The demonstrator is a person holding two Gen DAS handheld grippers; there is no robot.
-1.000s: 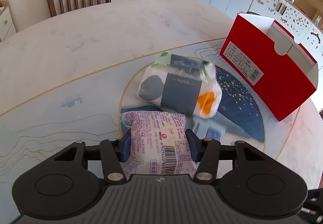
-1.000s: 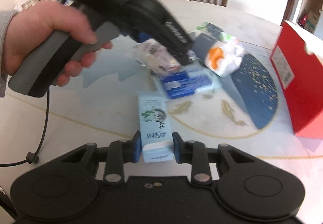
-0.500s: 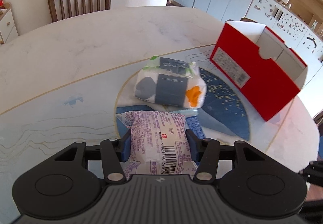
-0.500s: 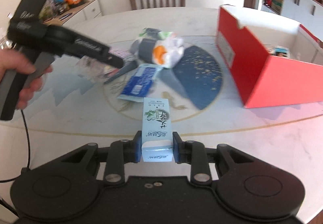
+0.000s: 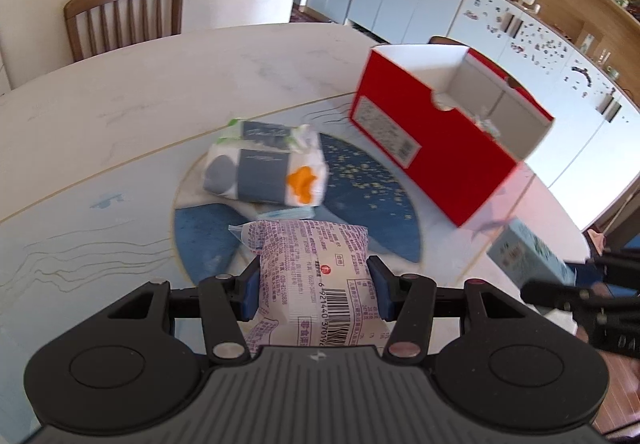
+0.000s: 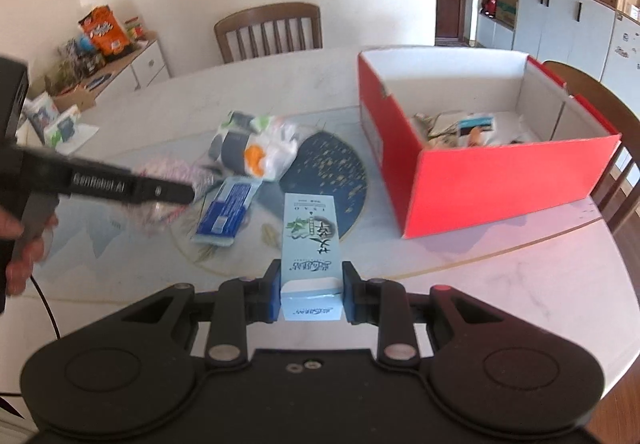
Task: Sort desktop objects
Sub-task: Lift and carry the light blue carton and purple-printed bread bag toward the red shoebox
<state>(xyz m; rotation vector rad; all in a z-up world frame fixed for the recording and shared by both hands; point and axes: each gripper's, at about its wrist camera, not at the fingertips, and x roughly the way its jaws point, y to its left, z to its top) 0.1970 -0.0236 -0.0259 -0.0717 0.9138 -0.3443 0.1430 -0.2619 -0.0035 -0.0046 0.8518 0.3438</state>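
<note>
L tool (image 5: 313, 286) is clenched on a purple-print snack pack (image 5: 310, 276), held above the surface (image 5: 120, 116) w/ barcode facing up. R tool (image 6: 307, 294) grips a pale blue carton (image 6: 310, 244) between both pads, also off the surface. Red box (image 6: 480, 172) sits open to the right, some items already inside. Still on the surface near the blue round patch: a tissue pack (image 5: 266, 172) w/ orange spot, and a blue flat packet (image 6: 226, 214) just beside it.
</note>
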